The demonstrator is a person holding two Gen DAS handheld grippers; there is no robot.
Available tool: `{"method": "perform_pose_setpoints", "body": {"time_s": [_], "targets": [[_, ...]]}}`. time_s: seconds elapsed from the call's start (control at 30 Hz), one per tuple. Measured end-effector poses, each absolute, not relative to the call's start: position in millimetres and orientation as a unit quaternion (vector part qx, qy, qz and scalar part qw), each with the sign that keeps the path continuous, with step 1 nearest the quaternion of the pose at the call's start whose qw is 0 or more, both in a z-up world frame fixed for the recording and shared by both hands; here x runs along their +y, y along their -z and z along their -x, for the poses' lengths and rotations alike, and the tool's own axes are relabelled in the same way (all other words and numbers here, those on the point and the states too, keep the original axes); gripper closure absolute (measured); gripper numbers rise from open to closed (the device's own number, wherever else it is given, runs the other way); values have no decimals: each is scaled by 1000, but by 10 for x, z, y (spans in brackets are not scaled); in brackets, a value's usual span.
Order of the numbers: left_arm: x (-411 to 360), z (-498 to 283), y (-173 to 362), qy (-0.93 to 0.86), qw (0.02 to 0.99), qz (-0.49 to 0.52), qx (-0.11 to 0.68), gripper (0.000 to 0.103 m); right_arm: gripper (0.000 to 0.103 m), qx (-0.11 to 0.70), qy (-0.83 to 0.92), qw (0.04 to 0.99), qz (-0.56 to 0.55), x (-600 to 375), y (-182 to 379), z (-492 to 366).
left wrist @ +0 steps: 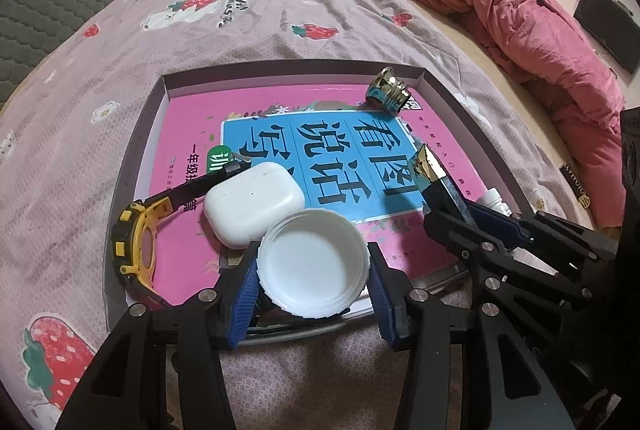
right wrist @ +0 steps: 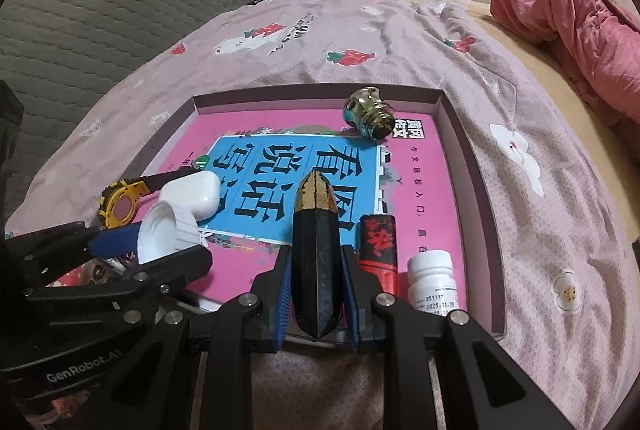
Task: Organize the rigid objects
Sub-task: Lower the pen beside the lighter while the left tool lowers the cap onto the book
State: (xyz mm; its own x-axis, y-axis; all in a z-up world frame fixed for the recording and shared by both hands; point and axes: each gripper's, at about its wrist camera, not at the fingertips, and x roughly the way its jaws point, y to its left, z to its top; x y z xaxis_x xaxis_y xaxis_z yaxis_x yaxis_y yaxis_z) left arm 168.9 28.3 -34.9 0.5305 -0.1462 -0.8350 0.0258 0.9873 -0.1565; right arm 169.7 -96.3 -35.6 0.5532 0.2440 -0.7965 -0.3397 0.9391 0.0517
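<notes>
Left tool (left wrist: 312,272): closed on a round white plastic lid (left wrist: 313,262), hollow side up, one blue ribbed pad on each side of its rim; held over the near left edge of the tray.
Right tool (right wrist: 318,276): clamped on a dark blue faceted crystal-shaped piece with a gold tip (right wrist: 316,230), gold tip pointing away; held over the near middle of the tray.
Tray (right wrist: 456,133): shallow rectangular cardboard box lid with purple walls, resting on the bed; floor covered by a pink and blue booklet with large black characters (left wrist: 328,137).
Near right of tray: small white plastic pill bottle with a printed label (right wrist: 432,280), upright in the corner; just left of it a red and black cylindrical tube (right wrist: 378,246), lying lengthwise, close beside the right tool.
Near left of tray: white rounded earbud case (left wrist: 254,203), lying just beyond the lid; touching or merely overlapping, cannot tell.
Left edge of tray: yellow and black wristwatch (left wrist: 136,242), strap running behind the earbud case.
Far right of tray: gold and blue metallic threaded cap (left wrist: 390,95), on its side, well apart from the rest.
Bed (left wrist: 280,13): mauve sheet printed with strawberries.
Far right on bed: rumpled pink quilt (left wrist: 520,25).
</notes>
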Motion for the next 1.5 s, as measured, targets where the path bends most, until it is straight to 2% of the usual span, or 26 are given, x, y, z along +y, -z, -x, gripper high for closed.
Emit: {"method": "perform_pose_setpoints", "body": {"time_s": [0.73, 1.5], "targets": [[170, -1694, 358, 49, 873, 36, 484, 52, 80, 437, -161, 883, 50, -1038, 269, -1624], [171, -1647, 323, 56, 865, 57, 496, 49, 79, 435, -162, 886, 24, -1200, 71, -1448]]}}
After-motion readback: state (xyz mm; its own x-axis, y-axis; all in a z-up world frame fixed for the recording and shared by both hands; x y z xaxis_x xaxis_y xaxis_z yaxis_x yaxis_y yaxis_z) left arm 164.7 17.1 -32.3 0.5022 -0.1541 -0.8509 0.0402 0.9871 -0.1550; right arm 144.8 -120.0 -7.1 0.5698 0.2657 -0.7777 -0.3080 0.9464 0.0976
